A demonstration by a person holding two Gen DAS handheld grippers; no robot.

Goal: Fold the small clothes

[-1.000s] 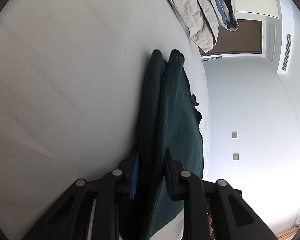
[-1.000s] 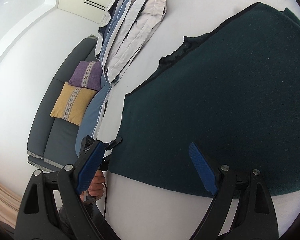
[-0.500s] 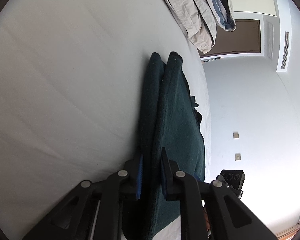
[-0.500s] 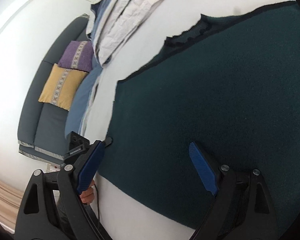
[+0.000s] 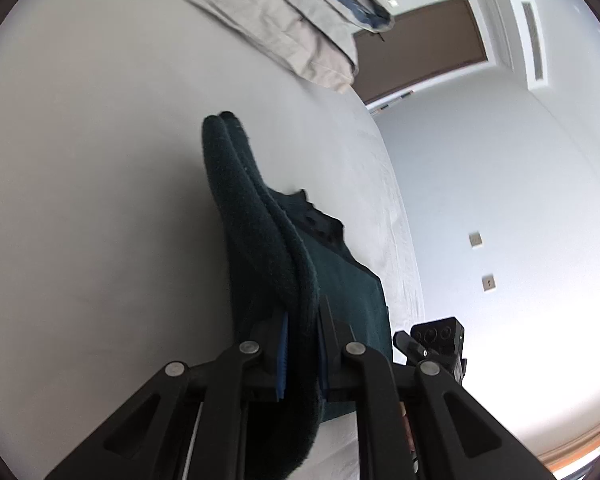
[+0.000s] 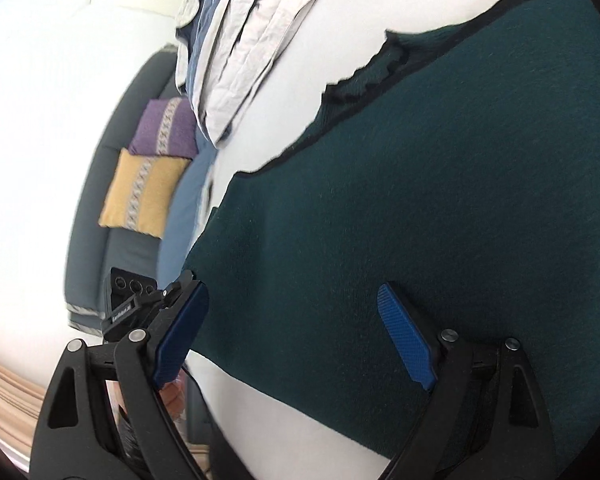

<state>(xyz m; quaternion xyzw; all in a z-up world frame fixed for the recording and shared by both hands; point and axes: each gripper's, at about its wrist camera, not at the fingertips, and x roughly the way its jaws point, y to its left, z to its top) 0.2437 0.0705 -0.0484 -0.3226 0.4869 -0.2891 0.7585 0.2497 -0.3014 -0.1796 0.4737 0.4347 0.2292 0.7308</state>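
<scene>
A dark green knit garment (image 6: pixel 400 208) with a black-trimmed edge lies spread on a white bed. In the left wrist view its doubled edge (image 5: pixel 256 232) rises off the sheet between the blue pads. My left gripper (image 5: pixel 302 348) is shut on that doubled edge and holds it lifted. My right gripper (image 6: pixel 292 332) is open above the garment's near edge, with nothing between its fingers. The left gripper's housing (image 6: pixel 134 304) shows at the garment's left corner in the right wrist view.
A pile of beige and blue clothes (image 5: pixel 300 12) lies at the far end of the white bed (image 5: pixel 80 200); it also shows in the right wrist view (image 6: pixel 244 48). A dark sofa with a purple cushion (image 6: pixel 166 128) and a yellow cushion (image 6: pixel 140 196) stands beside the bed.
My left gripper has closed tighter on the garment's doubled edge and lifted it. My right gripper has moved closer over the garment, still open.
</scene>
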